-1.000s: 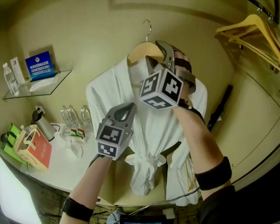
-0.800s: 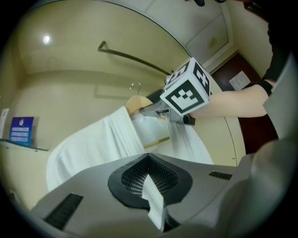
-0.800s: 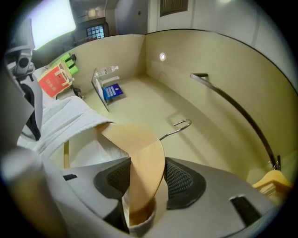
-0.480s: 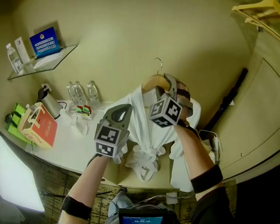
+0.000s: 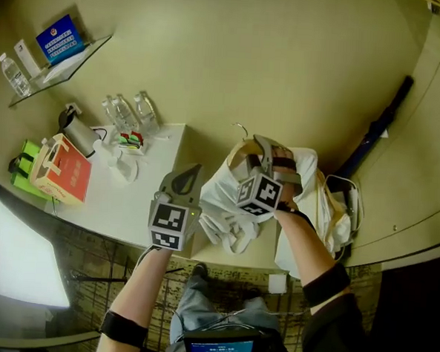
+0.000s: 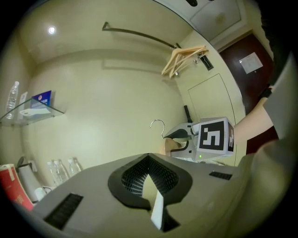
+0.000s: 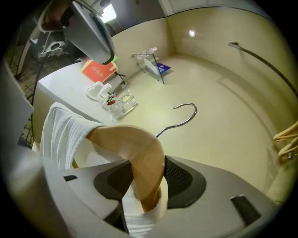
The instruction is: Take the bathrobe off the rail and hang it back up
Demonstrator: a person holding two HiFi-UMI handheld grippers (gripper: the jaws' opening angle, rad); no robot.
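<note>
Right now your right gripper point(image 7: 143, 188) is clamped on the wooden hanger point(image 7: 139, 153), with white collar pinched in beside it and the wire hook point(image 7: 186, 114) pointing to 1 o'clock. The bathrobe point(image 5: 229, 213) is white towelling, bunched and sagging near the head view's centre. Your left gripper point(image 6: 150, 179), jaws pressed together, sits at the robe's 9 o'clock. The white counter point(image 5: 129, 210) further out holds bottles point(image 5: 127, 114), a kettle point(image 5: 78, 131) and a red box point(image 5: 60, 177). A glass shelf point(image 5: 56, 61) sits at 10 o'clock. In the left gripper view the rail point(image 6: 139, 33) crosses at 12 o'clock, with bare hangers point(image 6: 184, 58) at its end.
</note>
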